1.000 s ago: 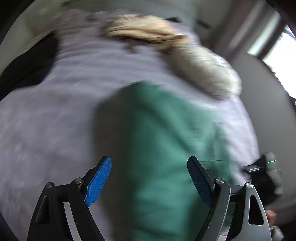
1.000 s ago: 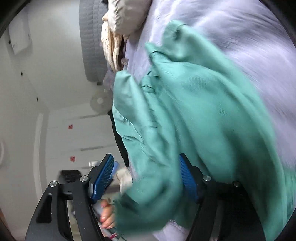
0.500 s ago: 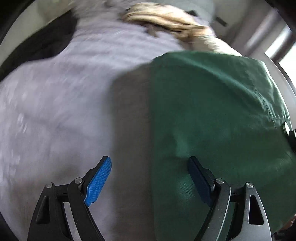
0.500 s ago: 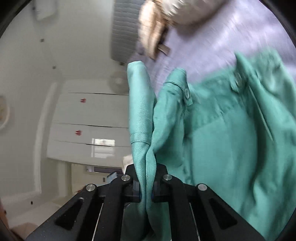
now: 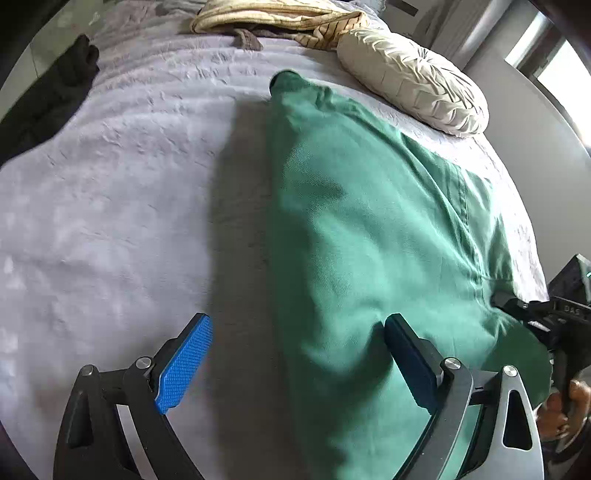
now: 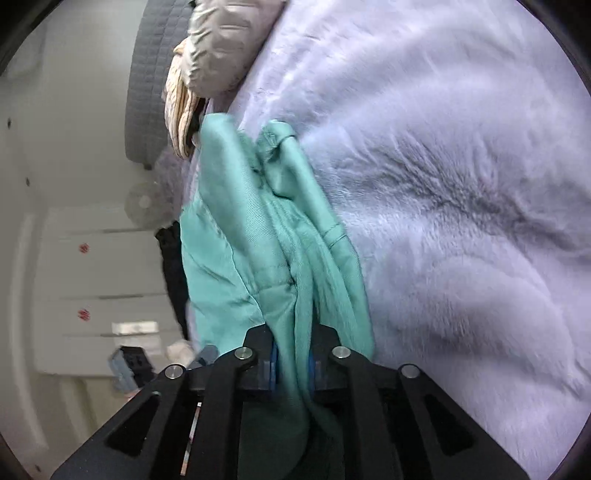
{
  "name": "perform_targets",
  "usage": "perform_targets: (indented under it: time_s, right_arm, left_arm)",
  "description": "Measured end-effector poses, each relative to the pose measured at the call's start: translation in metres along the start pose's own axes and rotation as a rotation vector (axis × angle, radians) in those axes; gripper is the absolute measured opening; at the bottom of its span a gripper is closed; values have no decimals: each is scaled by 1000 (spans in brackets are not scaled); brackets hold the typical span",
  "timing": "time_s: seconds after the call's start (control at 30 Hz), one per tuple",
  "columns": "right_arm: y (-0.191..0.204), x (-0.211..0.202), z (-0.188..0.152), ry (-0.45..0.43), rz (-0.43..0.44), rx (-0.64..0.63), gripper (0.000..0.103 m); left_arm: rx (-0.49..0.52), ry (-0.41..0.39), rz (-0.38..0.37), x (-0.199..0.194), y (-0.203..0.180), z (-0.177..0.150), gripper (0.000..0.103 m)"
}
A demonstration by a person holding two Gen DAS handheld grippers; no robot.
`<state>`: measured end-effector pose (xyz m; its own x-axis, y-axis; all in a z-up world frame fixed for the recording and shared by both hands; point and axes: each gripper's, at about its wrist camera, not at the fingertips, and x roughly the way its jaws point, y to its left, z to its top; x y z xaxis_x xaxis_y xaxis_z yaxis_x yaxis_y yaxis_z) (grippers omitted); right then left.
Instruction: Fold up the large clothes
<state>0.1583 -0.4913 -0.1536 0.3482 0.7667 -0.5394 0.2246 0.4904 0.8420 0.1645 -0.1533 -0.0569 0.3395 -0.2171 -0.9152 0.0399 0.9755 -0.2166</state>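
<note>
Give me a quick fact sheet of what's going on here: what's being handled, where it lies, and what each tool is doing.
item: green garment, large, partly spread out
surface: bed with a fuzzy lilac blanket
left gripper: jaws open, one finger over the cloth's edge, gripping nothing
right gripper: jaws shut on a bunched part of the garment
nearby: cream pillow, striped beige cloth, dark clothing at the bed's edge
fold: not yet made

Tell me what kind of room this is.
Most likely a bedroom: a bed with a lilac fleecy blanket, a cream pillow near its head, and white wardrobe doors beyond.
</note>
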Motion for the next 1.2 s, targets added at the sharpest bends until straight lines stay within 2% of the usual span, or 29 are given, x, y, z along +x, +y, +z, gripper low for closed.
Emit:
perform_targets:
  time_s: [0.1,0.2,0.23,0.3,0.33,0.4,0.43,0.47,0.5,0.53,0.57,0.67,0.8,0.9,1.07,1.13,1.2]
  right_arm:
    - [32,-12,-5,-5,-121,-103,19]
    - [52,-46,-14,-29,-175,-177,21]
    - [58,-52,-16,-38,-176,-190,27]
    - [71,-59,-23,-45,-155,-208,48]
    - [73,-65,-26,-44,-150,-215,66]
    - [84,-72,-43,-40,-153,-265,69]
    - [87,-69,-46,-28,-163,-288,69]
    - [88,-73,-55,-11,-182,-311,62]
    - [93,-69,-63,15,-240,-344,54]
    - [95,-64,-65,31,-271,-360,30]
    - [89,-56,-71,69,-332,-384,12]
    - [66,-46,-76,104,-420,-378,11]
    - [29,-35,-73,115,-502,-325,9]
    - [7,-32,-72,118,-463,-249,6]
    - [7,-37,-70,125,-460,-232,7]
    - [8,-50,-71,116,-460,-213,7]
    - [11,-68,-70,74,-466,-198,12]
  left_arm:
    - [18,-9,-4,-16,2,0,95]
    - [43,-10,-21,-33,1,-13,95]
    - [51,-7,-24,-37,0,-18,95]
    - [57,4,-28,-41,-2,-30,95]
    - [58,14,-30,-41,-4,-35,95]
    - [64,44,-12,-38,-2,-50,95]
    - [66,65,4,-34,-1,-58,95]
    - [62,88,16,-30,4,-66,95]
    - [46,100,7,-27,10,-73,95]
    - [25,103,-4,-27,15,-78,95]
    - [1,104,-13,-26,21,-82,95]
    - [-44,104,-15,-25,30,-87,102]
    - [-26,94,2,-17,26,-94,102]
    - [-20,93,13,-16,25,-98,103]
    - [-13,119,23,-20,23,-93,103]
    - [-17,124,24,-27,24,-87,103]
    - [-33,111,6,-36,28,-81,103]
